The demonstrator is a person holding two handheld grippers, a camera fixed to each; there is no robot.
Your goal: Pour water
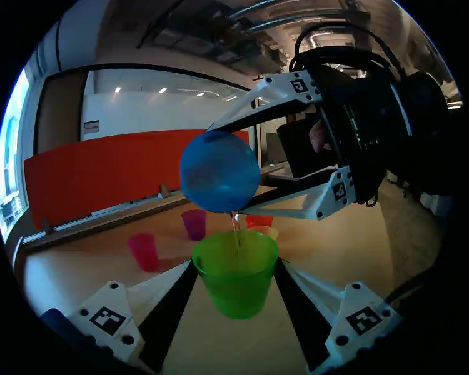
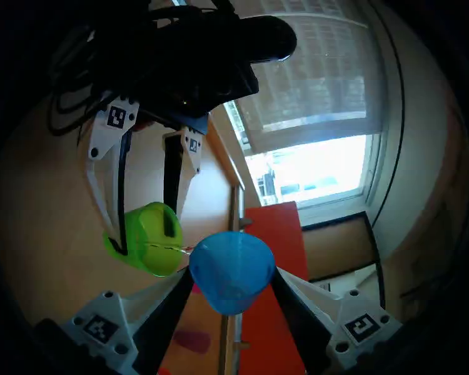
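Note:
My left gripper (image 1: 237, 281) is shut on a green cup (image 1: 236, 272), held upright above the wooden table (image 1: 334, 250). Over it my right gripper (image 1: 244, 165) is shut on a blue cup (image 1: 219, 170), tipped on its side with its mouth down. A thin stream of water (image 1: 237, 232) falls from the blue cup into the green one. In the right gripper view the blue cup (image 2: 232, 270) sits between my right gripper's (image 2: 231, 281) fingers, tilted, with the green cup (image 2: 148, 239) and my left gripper (image 2: 150, 234) beyond it.
On the table behind stand a pink cup (image 1: 144, 251), a purple cup (image 1: 194, 224), a red cup (image 1: 258, 220) and a yellow cup (image 1: 266, 232). A red partition (image 1: 109, 169) runs along the table's far edge. A bright window (image 2: 309, 169) is at one side.

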